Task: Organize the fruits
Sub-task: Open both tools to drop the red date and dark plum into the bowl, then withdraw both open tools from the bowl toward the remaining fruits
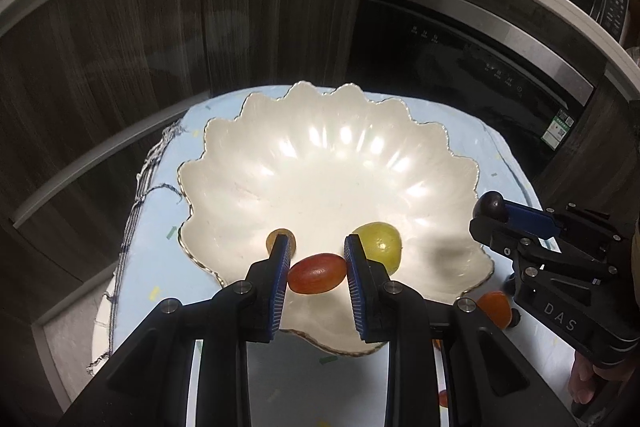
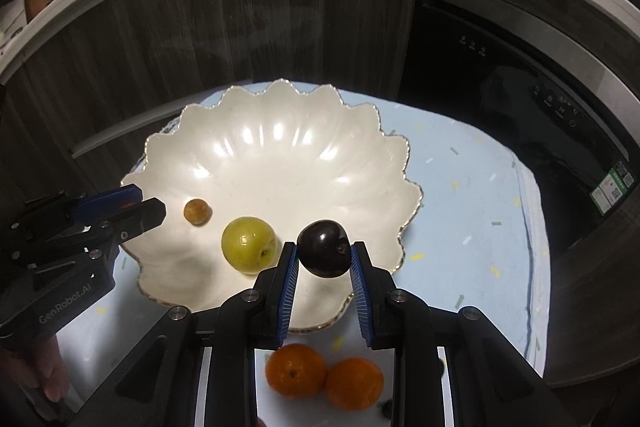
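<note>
While gripped, red fruit point(image 1: 317, 273) sits between left claw point(image 1: 317, 267) pads.

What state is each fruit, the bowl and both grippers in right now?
Left gripper: shut on the red fruit, above the bowl's near rim.
Right gripper: shut on the dark plum, over the bowl.
Green fruit: lying in the bowl.
Small brown fruit: lying in the bowl.
Two oranges: outside the bowl, side by side.
Bowl: upright.

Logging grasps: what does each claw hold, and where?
Left claw: red oval fruit, gripped at its two ends. Right claw: dark round fruit, gripped at opposite sides.
</note>
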`<state>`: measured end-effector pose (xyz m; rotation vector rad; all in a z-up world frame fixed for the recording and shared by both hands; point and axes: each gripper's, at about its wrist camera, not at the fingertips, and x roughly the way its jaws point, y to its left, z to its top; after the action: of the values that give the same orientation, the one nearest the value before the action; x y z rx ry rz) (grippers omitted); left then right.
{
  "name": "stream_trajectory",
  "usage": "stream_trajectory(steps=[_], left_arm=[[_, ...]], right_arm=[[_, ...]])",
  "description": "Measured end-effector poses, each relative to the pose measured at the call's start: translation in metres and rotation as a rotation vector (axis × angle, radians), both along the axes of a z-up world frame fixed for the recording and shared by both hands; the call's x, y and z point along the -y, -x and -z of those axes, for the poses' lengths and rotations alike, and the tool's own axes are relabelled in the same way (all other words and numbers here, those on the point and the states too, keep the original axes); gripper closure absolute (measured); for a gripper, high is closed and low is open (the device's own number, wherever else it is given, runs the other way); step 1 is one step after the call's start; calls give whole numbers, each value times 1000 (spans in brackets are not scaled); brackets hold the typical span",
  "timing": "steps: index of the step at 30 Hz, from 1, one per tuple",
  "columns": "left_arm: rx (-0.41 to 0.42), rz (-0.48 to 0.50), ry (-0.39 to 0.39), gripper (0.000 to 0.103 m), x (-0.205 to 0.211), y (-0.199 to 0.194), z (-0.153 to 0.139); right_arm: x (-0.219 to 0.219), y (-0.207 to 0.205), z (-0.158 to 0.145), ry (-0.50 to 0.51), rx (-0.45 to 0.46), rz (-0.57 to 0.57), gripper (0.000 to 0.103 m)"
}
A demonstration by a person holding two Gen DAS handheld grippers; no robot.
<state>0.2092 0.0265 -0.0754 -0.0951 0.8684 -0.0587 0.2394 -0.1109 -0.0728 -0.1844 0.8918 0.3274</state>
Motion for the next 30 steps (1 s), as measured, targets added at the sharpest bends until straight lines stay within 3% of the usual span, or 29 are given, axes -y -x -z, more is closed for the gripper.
stream_trajectory(steps=[3,6,9,10,13,14,16,19,30], left_arm=[[-14,-5,1,70,-1,-2,3],[-12,-11,11,50,-3,-2,3],[-10,-13,7,37,-3,-2,2],[-9,-17,0,33,-3,-2,1],[-4,-35,-24,20,-4,-1,0],[0,-47,-27,17,-6,0,-1],[4,-60,-31,8,-7,1,-3],[10,-71,-42,2,-8,2,-6],[44,-68,-53,2,-1,9,-24]], right_arm=[[-3,-4,6,5,-22,-1,75],[-6,-6,9,12,-34,-9,75],[-7,-6,9,16,-37,-13,74],[-8,-6,9,24,-34,-10,68],[-7,-5,2,34,10,16,29],[-6,-4,-1,31,29,29,23],[-3,-4,-8,27,56,52,22],[0,-4,-13,23,63,66,22],[12,4,-21,10,92,103,22]])
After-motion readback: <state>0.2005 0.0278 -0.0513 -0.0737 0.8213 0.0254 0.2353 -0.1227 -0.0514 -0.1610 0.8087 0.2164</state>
